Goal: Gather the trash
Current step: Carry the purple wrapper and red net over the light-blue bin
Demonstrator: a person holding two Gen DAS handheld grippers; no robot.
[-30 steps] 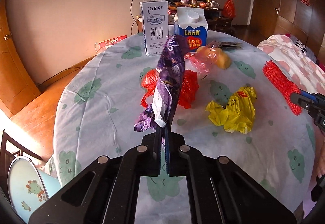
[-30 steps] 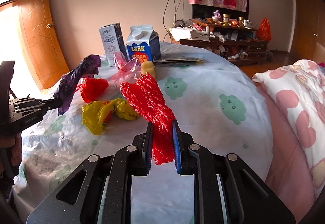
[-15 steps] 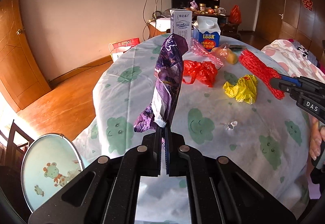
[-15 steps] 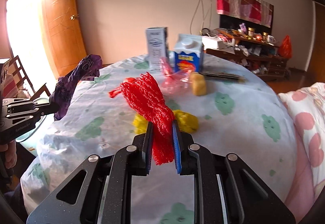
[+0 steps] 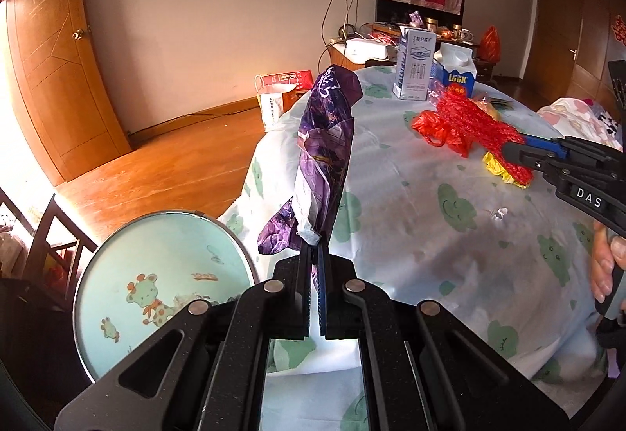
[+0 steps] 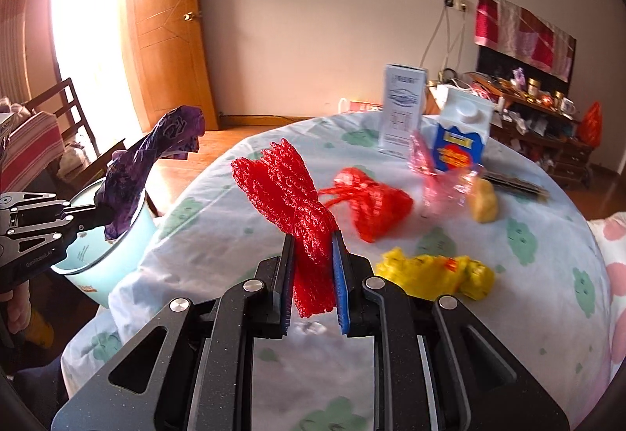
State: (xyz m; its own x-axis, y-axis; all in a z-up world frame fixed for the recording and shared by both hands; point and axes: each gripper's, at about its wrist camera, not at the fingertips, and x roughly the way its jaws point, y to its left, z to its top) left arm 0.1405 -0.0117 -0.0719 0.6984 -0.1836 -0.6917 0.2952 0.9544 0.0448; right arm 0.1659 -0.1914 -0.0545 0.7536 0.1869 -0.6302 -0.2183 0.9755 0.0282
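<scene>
Your left gripper (image 5: 315,255) is clenched on the crinkled tail of a purple wrapper (image 5: 326,149), a glossy printed film with a white inner face that stands up from the fingers in a twisted, creased column. It hangs off the table's edge, above and beside the bin (image 5: 164,282), a round pale-blue tub with a thin metallic rim and a cartoon giraffe printed inside. From the right wrist view the wrapper (image 6: 148,161) droops over that bin's rim (image 6: 113,255).

Your right gripper (image 6: 313,263) grips a bundle of red mesh (image 6: 289,196), a foamy netted sleeve folded into a thick ribbed wad, pinched between one black pad and one blue pad. It is held over the table (image 6: 450,333), which is round and draped in a smooth white cloth with green cloud faces.

On the cloth lie a scrunched red bag (image 6: 371,204) of thin plastic, a crumpled yellow bag (image 6: 434,270) nearer you, and a clear pinkish bag (image 6: 442,176) touching a yellow lump (image 6: 483,202). Behind them stand two upright cartons: a tall white box (image 6: 403,110) and a blue gable-top one (image 6: 461,135) with a round white cap.
</scene>
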